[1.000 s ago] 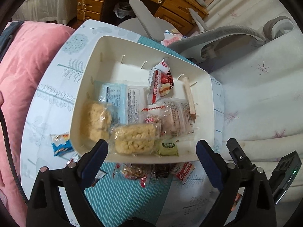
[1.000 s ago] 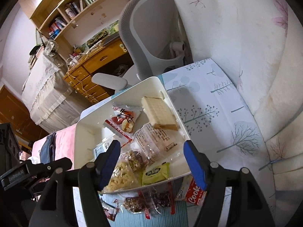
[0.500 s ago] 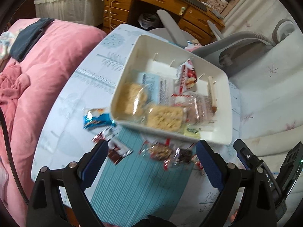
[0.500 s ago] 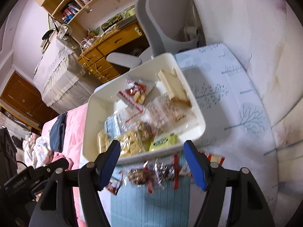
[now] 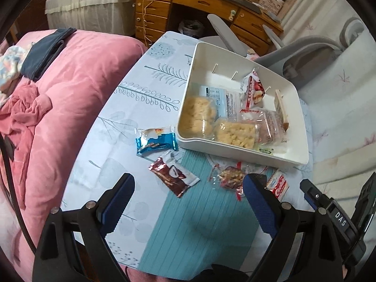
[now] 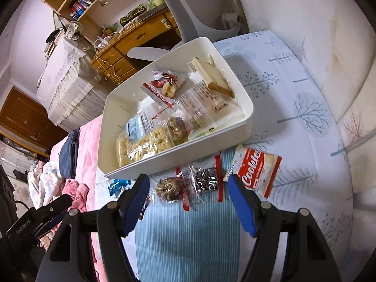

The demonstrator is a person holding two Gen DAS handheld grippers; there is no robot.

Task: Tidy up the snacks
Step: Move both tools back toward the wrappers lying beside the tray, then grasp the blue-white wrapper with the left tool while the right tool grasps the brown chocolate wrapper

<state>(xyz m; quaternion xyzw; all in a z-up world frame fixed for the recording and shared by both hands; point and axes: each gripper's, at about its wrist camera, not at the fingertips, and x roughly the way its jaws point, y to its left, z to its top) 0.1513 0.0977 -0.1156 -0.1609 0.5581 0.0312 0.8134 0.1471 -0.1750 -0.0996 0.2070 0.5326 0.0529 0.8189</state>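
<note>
A white bin point(image 5: 237, 146) point(image 6: 164, 159) holds several wrapped snacks on a small table. In front of it lie loose snacks: a blue packet point(image 5: 156, 141), a brown-and-white bar point(image 5: 174, 176), two clear twist-wrapped sweets point(image 6: 171, 189) point(image 6: 205, 179) and a red-and-white Cookies packet point(image 6: 255, 170) point(image 5: 278, 184). My left gripper point(image 5: 188, 197) hangs open above the brown-and-white bar, nothing between its fingers. My right gripper point(image 6: 189, 198) is open too, its tips standing either side of the twist-wrapped sweets without touching them.
The table wears a white tree-print cloth with a teal striped runner point(image 6: 188, 242). A pink quilt point(image 5: 58, 98) lies to the left, pale bedding point(image 6: 329, 47) to the right. A grey office chair point(image 6: 202, 7) and a wooden desk point(image 5: 188, 0) stand beyond the bin.
Both grippers have pulled back from over the bin toward the near side of the table. The loose snacks in front of the bin have come into view. Neither gripper changed its opening.
</note>
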